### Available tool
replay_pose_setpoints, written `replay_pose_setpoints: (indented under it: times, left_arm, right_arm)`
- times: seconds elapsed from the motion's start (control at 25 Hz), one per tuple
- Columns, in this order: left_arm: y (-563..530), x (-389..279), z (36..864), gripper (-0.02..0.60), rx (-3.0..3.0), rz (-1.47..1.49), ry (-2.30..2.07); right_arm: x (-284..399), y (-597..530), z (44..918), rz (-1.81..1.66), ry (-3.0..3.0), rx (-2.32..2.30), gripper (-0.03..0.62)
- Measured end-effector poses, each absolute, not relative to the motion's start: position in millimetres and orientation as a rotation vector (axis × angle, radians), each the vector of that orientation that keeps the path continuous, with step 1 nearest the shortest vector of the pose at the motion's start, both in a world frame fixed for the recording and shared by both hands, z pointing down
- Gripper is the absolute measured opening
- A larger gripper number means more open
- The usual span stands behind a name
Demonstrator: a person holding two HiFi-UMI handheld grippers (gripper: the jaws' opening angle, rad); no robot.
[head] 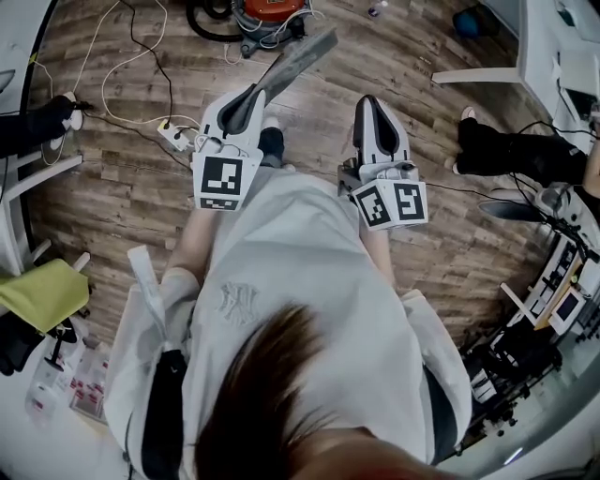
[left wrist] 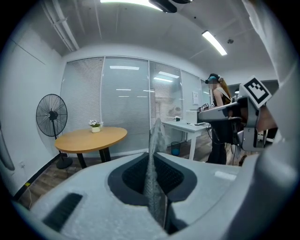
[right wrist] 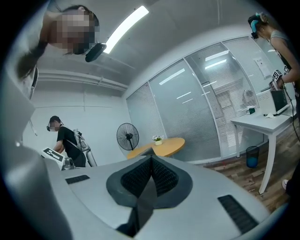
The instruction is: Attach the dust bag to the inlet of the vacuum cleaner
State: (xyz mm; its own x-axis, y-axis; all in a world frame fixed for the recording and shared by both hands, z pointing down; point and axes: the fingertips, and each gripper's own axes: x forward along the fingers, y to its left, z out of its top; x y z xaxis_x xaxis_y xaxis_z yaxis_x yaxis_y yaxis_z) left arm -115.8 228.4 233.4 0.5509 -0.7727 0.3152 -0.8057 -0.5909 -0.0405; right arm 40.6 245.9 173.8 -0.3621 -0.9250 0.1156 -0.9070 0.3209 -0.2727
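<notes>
My left gripper (head: 255, 96) is shut on the dust bag (head: 300, 58), a flat grey sheet that sticks out ahead toward the vacuum cleaner (head: 270, 13). The cleaner is red with a black hose and stands on the wooden floor at the top of the head view. In the left gripper view the dust bag (left wrist: 151, 180) stands edge-on, pinched between the jaws of the left gripper (left wrist: 152, 161). My right gripper (head: 369, 103) is held beside the left one, shut with nothing in it. In the right gripper view the right gripper (right wrist: 150, 161) has its jaws pressed together. The cleaner's inlet is not visible.
A power strip (head: 178, 137) with white cables lies on the floor at left. Seated people's legs (head: 511, 150) are at the right, and a white desk (head: 553, 56) at top right. A round wooden table (left wrist: 91, 139), a standing fan (left wrist: 51, 115) and another person (right wrist: 65, 140) stand further off.
</notes>
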Motion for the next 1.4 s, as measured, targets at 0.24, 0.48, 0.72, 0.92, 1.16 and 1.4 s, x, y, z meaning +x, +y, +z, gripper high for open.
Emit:
replay_pose_setpoints:
  times: [0.24, 0.48, 0.72, 0.92, 1.16, 1.4]
  left_arm:
    - [182.6, -126.2, 238.4, 0.038, 2.664, 0.454, -1.349]
    - [155.8, -139.5, 236.7, 0.038, 2.662, 0.454, -1.384]
    - [137.0, -146.4, 236.0, 0.038, 2.633, 0.450, -1.432]
    - [114.8, -140.1, 238.3, 0.038, 2.595, 0.464, -1.483]
    - [74.7, -116.8, 240.5, 0.038, 2.532, 0.485, -1.555]
    - [29.9, -96.9, 242.7, 0.038, 2.456, 0.506, -1.659]
  right_arm:
    - [41.3, 203.0, 173.4, -0.439, 2.474, -1.788, 0.002]
    - [36.1, 178.2, 170.5, -0.418, 2.479, -1.780, 0.002]
    - [33.1, 156.2, 168.0, -0.408, 2.507, -1.749, 0.002]
    - [45.9, 130.2, 175.5, -0.440, 2.529, -1.712, 0.002]
    - [71.2, 72.1, 178.0, -0.454, 2.604, -1.615, 0.003]
    - [98.7, 6.9, 171.3, -0.423, 2.700, -1.520, 0.003]
